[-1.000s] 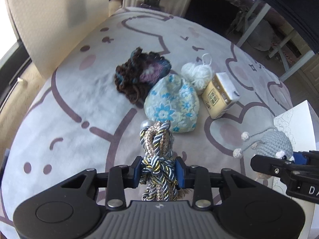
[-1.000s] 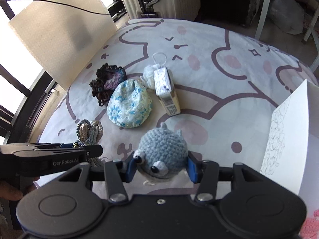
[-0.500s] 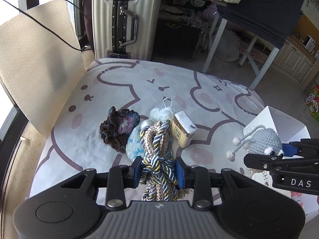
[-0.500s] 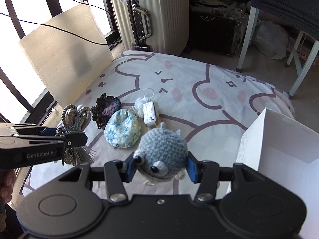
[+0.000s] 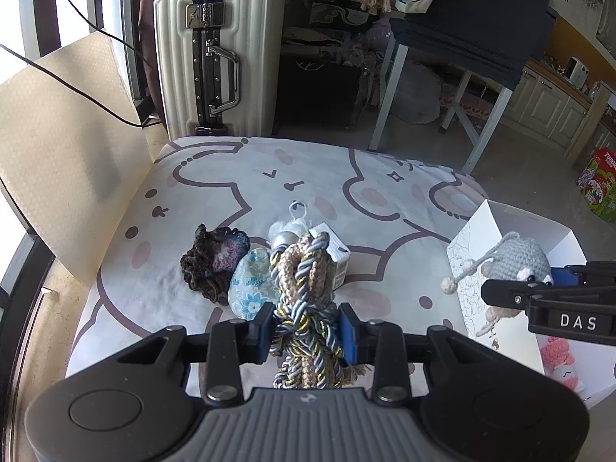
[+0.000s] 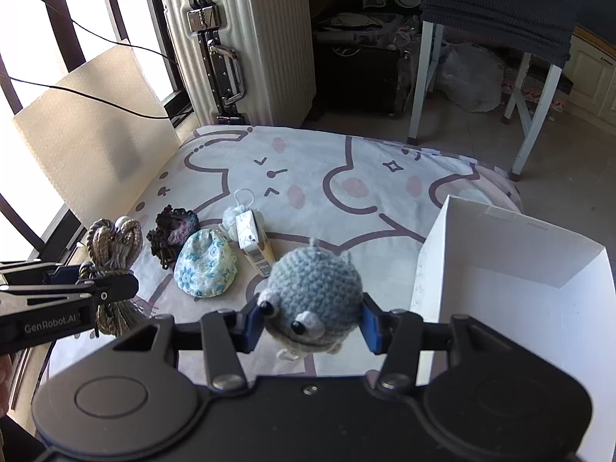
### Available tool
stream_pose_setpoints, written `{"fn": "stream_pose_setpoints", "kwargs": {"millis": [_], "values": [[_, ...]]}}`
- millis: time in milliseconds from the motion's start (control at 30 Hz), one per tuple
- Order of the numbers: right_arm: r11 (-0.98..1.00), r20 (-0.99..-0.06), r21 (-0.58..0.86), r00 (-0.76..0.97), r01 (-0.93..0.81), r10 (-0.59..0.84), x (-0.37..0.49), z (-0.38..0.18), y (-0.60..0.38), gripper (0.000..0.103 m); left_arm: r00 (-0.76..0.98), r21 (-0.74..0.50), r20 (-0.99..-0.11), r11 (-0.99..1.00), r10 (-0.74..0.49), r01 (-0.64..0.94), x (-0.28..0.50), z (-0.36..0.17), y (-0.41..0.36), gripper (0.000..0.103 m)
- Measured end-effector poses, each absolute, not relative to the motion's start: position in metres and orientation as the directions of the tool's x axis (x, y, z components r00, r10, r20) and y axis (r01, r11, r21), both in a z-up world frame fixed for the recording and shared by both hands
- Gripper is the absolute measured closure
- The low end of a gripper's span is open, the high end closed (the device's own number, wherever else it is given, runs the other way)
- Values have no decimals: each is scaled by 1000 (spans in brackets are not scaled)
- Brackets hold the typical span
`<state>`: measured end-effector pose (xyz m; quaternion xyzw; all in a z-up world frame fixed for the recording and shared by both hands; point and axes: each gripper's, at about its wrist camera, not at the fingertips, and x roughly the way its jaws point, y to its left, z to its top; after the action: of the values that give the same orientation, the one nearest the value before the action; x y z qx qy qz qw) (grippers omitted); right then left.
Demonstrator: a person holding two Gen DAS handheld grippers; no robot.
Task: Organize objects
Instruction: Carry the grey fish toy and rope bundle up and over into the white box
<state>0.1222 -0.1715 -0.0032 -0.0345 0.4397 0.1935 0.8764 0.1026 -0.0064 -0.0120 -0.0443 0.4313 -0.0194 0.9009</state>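
Lifted higher off the bed [image 6: 327, 161], each hand-held gripper pinches its load — left [image 5: 307, 325] the braided cord [image 5: 306, 288], right [image 6: 312, 325] the crocheted toy [image 6: 313, 288] — next lowering both into the white box [image 6: 512, 254].

Left wrist view: looks forward and down along the left gripper [image 5: 307, 327] from above the near edge of the printed mat [image 5: 231, 177]; the suitcase [image 5: 215, 46] stands at upper centre
Right wrist view: same facing, raised, above the mat's near right part; the white box [image 6: 519, 269] fills the right side
Shared: mat, suitcase, box [image 5: 477, 238]; each view shows the other gripper at its edge
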Motion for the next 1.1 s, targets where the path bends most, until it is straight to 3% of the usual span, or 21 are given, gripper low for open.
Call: {"fn": "stream_pose_setpoints", "kwargs": {"millis": [533,1100], "values": [[938,-756,112,585,-327,294,122,15,-208,51,665,-124,-737,991,-124,48,109,8,-43,67],[976,-721,139,658,-170,217,128,33,-311,51,658,-122,-706,961,-261,250,115,23,-137,67]]}}
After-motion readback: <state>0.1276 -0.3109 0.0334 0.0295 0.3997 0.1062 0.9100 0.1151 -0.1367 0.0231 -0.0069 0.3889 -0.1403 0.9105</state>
